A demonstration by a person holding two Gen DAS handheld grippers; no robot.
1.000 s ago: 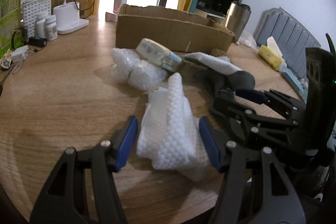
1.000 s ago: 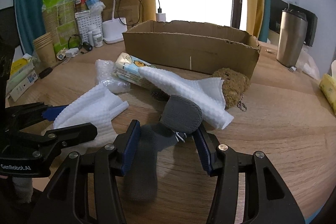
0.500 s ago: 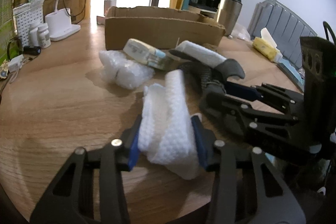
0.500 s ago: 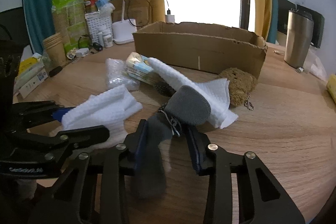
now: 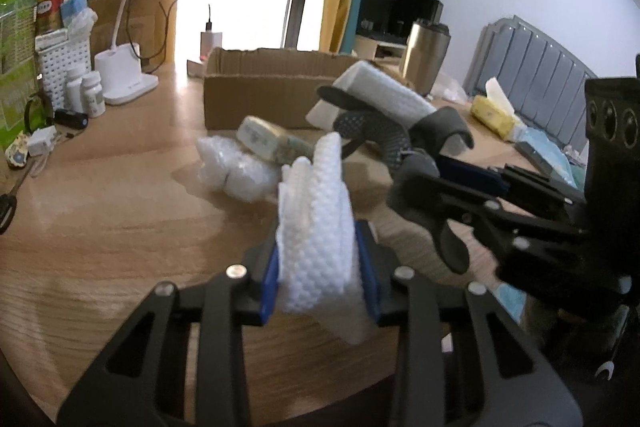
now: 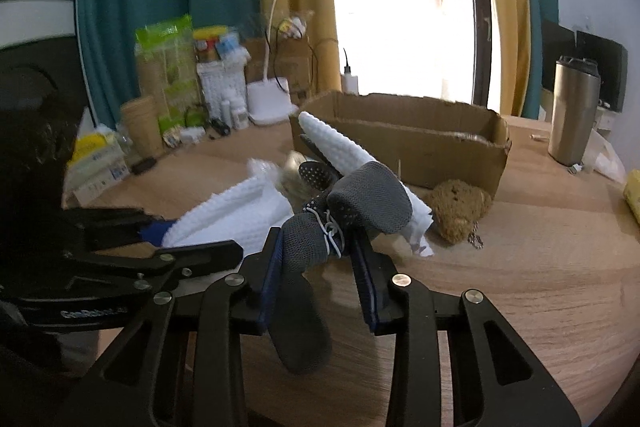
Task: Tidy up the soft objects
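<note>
Foam fills the left gripper (image 5: 318,277), whose blue pads are closed tight on a folded white foam sheet (image 5: 316,211), held above the near edge of the round wooden table (image 5: 120,203). Beside it, the right gripper (image 6: 318,275) is clamped on a grey sock bundle (image 6: 352,211) tied with a white cord, one sock end dangling below the pads. A second white foam sheet (image 6: 340,147) rides draped over the bundle and appears lifted along with it. Farther in, toward the middle of the table, lie a bubble-wrap wad (image 5: 236,167), a tissue pack (image 5: 264,139) and a brown plush toy (image 6: 460,209), the toy just beside the front wall of the open cardboard box (image 6: 404,139). Along the far left edge stand a desk lamp (image 6: 272,99) and small bottles; a steel tumbler (image 6: 574,115) stands at the far right. Risks from here, as judged: the unclamped sheet could slide off the socks in transit, the dangling sock could snag the box rim, and both grippers, close together, could collide over the box.
</note>
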